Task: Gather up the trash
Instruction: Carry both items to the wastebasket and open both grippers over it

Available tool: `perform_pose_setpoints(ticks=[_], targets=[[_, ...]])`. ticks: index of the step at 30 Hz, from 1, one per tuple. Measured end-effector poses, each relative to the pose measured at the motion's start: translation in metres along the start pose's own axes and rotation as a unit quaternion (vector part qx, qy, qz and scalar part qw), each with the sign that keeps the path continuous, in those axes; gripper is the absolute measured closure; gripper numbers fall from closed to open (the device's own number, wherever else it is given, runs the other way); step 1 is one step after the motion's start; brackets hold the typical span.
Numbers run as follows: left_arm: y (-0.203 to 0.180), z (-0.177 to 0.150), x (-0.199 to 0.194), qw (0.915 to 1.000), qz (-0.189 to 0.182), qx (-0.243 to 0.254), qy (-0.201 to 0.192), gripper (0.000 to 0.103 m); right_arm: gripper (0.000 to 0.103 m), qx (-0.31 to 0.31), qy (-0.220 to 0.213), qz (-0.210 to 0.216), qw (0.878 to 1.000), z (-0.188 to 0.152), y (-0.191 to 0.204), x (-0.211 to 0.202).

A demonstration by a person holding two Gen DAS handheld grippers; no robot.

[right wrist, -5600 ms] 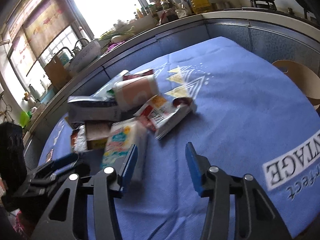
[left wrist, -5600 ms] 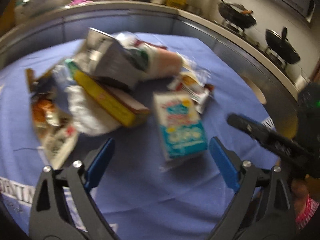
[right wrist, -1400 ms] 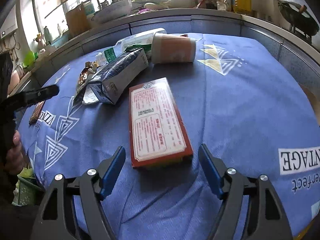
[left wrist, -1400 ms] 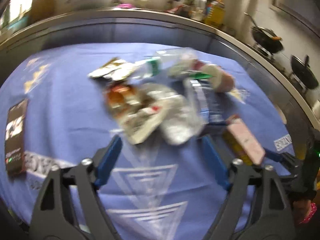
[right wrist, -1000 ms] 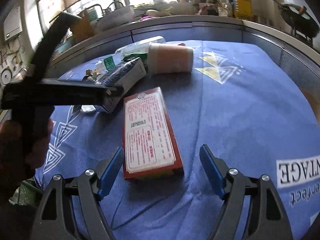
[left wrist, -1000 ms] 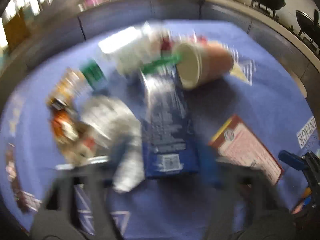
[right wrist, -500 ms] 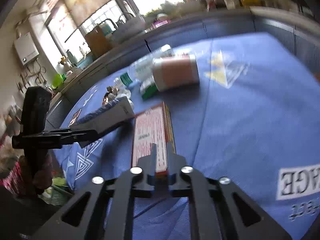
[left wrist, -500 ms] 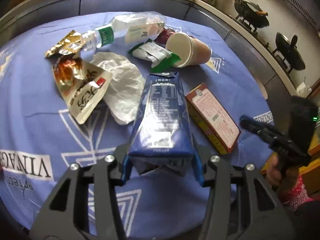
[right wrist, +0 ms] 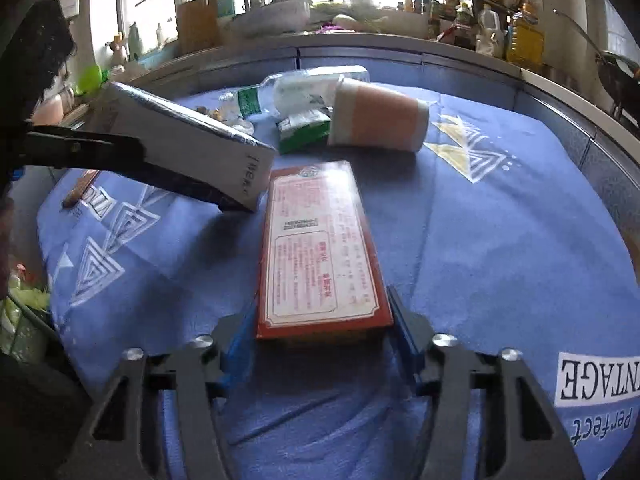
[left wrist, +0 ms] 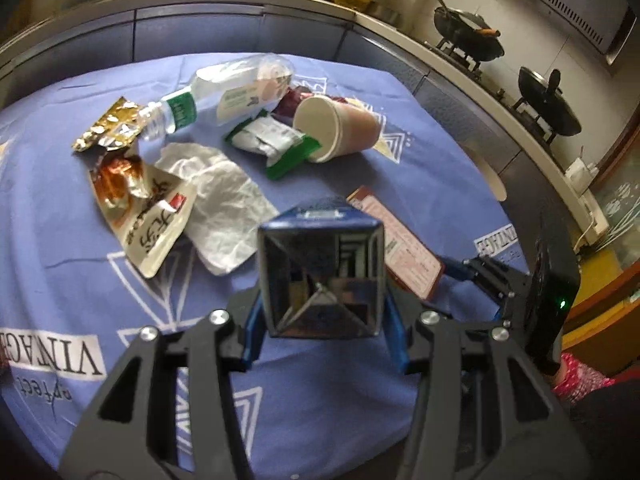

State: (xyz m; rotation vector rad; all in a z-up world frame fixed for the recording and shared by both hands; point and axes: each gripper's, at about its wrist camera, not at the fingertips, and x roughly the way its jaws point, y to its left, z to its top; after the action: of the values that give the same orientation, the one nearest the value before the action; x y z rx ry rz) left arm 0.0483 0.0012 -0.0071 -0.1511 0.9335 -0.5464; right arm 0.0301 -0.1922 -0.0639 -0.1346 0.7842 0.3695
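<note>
My left gripper [left wrist: 322, 320] is shut on a blue carton [left wrist: 320, 276] and holds it tilted above the blue tablecloth [left wrist: 80, 280]; the carton also shows in the right wrist view [right wrist: 188, 148]. My right gripper [right wrist: 320, 332] has its jaws against both sides of a flat red box [right wrist: 320, 248] that lies on the cloth; the box also shows in the left wrist view [left wrist: 404, 248]. A paper cup [left wrist: 336, 130] lies on its side, with a plastic bottle [left wrist: 228, 92], a green wrapper [left wrist: 272, 144], a crumpled tissue [left wrist: 216, 196] and snack wrappers [left wrist: 144, 200].
A kitchen counter [right wrist: 360, 40] with bottles and a basin curves behind the table. Pans [left wrist: 468, 36] sit on a stove at the right. A green bag [right wrist: 20, 300] shows at the left below the table edge.
The left gripper has lifted the blue carton off the cloth and tilted it up. The right gripper opened from shut and now has its jaws around the end of the red box.
</note>
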Motion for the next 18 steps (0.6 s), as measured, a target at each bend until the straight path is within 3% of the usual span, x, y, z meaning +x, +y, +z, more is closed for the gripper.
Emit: perform_pose_setpoints(ticks=[4, 6, 9, 14, 18], targets=[[-0.008, 0.011, -0.005, 0.9994, -0.032, 0.001, -0.012, 0.056, 0.046, 0.061, -0.023, 0.046, 0.997, 0.001, -0.028, -0.021], [-0.016, 0.02, -0.005, 0.9984, -0.053, 0.007, -0.018, 0.056, 0.046, 0.114, -0.028, 0.085, 0.989, 0.001, -0.052, -0.029], [-0.029, 0.033, 0.005, 0.9976, -0.064, 0.021, -0.016, 0.056, 0.046, 0.184, -0.045, 0.105, 0.976, -0.005, -0.087, -0.046], [-0.067, 0.071, 0.048, 0.993, -0.104, 0.057, 0.002, 0.056, 0.046, 0.245, -0.097, 0.046, 0.963, -0.017, -0.144, -0.08], [-0.117, 0.11, 0.097, 0.9861, -0.128, 0.104, 0.018, 0.056, 0.046, 0.307, -0.126, -0.009, 0.943, -0.029, -0.206, -0.101]])
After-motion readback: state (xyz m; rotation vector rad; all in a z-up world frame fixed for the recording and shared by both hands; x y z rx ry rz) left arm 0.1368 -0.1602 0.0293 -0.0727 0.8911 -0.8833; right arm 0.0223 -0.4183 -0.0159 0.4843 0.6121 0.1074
